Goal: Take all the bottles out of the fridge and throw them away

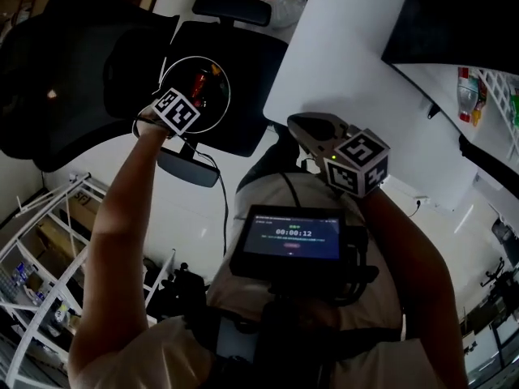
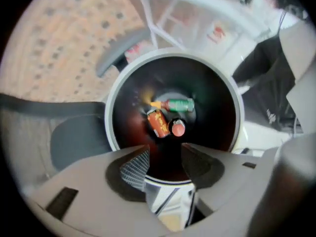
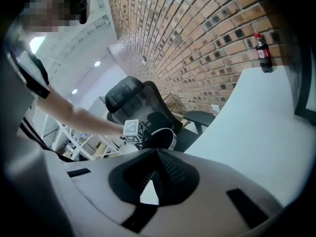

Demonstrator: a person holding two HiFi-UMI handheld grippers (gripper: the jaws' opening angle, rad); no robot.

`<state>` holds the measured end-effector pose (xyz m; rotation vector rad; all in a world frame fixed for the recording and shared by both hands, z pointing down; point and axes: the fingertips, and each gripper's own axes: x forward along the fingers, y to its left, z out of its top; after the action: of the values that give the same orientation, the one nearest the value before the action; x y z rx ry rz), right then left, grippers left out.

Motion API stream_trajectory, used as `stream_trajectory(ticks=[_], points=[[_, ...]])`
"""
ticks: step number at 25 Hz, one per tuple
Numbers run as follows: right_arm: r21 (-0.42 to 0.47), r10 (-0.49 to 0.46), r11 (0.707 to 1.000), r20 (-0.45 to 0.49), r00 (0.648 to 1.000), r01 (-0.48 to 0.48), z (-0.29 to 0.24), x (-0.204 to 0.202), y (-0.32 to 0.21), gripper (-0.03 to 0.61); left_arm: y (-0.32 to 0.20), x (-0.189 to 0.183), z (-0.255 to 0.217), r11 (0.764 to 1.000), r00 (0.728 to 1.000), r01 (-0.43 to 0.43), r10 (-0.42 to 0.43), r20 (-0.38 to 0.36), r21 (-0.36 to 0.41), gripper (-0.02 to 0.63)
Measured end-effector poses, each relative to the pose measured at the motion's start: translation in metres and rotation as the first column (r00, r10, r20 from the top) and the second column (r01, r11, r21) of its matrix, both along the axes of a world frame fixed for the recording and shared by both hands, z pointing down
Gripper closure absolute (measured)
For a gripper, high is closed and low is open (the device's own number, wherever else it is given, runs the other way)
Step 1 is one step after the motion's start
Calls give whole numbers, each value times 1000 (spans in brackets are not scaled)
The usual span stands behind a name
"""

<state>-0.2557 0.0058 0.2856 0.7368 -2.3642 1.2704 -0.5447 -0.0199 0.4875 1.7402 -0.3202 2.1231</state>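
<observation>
A round white-rimmed bin (image 2: 111, 107) stands on the seat of a black office chair (image 1: 243, 128). At its dark bottom lie a green bottle (image 2: 178, 104), an orange-red bottle (image 2: 159, 123) and a red-capped one (image 2: 177, 129). My left gripper (image 2: 165, 152) hangs straight over the bin's mouth, open, with nothing between its fingers. Its marker cube (image 1: 177, 110) shows above the bin in the head view. My right gripper (image 3: 157, 154) is held near the white table's edge, shut and empty, pointing towards the chair. A cola bottle (image 3: 262, 52) stands upright on the far end of the table.
A white table (image 1: 365, 79) fills the upper right. A second black chair (image 1: 73, 71) is at the left. A white wire shelf (image 1: 40, 241) sits low on the left. Another bottle (image 1: 469, 96) shows beside a white rack at the right edge.
</observation>
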Motion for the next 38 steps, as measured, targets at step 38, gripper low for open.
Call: stream_trajectory(ticks=[38], points=[[472,458,762,92,884,-444,148,246,-52,577,-63,466,-60,946,110,302,93,-990,123,594]])
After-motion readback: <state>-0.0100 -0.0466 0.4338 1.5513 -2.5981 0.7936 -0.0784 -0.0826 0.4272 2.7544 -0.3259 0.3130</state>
